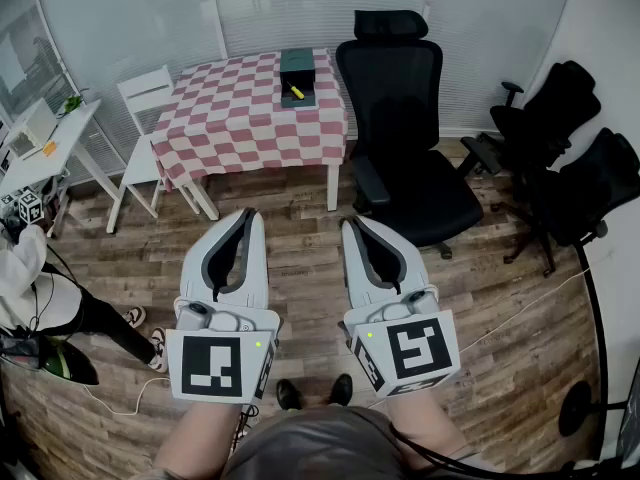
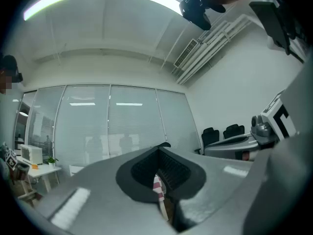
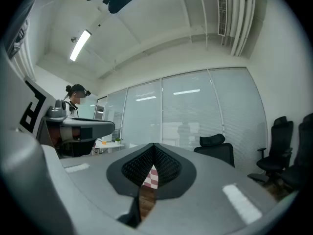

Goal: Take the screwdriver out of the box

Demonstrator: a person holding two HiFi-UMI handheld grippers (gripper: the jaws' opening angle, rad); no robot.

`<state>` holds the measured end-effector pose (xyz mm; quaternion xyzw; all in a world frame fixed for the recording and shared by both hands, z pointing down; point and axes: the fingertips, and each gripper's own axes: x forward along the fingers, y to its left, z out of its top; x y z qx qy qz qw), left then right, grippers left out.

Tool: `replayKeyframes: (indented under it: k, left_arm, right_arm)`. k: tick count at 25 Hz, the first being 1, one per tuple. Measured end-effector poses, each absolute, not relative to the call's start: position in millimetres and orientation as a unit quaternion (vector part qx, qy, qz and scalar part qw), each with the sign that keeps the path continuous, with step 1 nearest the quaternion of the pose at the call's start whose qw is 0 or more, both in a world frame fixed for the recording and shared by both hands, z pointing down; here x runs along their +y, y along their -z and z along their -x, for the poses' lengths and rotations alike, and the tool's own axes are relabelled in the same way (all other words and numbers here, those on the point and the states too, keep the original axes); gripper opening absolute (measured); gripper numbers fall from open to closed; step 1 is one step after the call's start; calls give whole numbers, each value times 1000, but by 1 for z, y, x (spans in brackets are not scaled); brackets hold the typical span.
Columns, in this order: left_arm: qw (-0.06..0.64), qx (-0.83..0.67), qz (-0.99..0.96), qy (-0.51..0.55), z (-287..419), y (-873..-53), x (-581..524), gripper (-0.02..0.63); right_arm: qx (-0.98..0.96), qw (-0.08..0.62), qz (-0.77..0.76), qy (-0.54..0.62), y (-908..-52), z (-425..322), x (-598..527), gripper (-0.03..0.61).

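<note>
A dark green box [image 1: 297,68] stands open at the far edge of a table with a red-and-white checked cloth [image 1: 240,108]. A small yellow thing, probably the screwdriver's handle [image 1: 296,92], lies in the box's near half. Both grippers hang low over the wooden floor, well short of the table. My left gripper [image 1: 250,215] points at the table with its jaws together and nothing between them. My right gripper [image 1: 350,225] is beside it, also shut and empty. In the left gripper view the left gripper [image 2: 159,152] shows only a slit of checked cloth, as does the right gripper [image 3: 153,147] in the right gripper view.
A black office chair [image 1: 405,138] stands against the table's right side and a white chair [image 1: 145,118] against its left. More black chairs [image 1: 570,158] line the right wall. A white desk [image 1: 45,143] and a seated person [image 1: 40,303] are at the left.
</note>
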<state>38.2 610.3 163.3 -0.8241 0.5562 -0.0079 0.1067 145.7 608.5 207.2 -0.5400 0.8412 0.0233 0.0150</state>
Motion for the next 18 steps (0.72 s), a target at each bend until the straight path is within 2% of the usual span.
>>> replayKeyframes:
  k: [9,18]
  left_arm:
    - [81,556,827,32,-69,-184,610,0]
    - [72,555,828,32,-81,-202,578,0]
  right_arm:
    - [848,1,530,5,-227,-174,611,25]
    - [850,33,525,35,-236,-186,580,28]
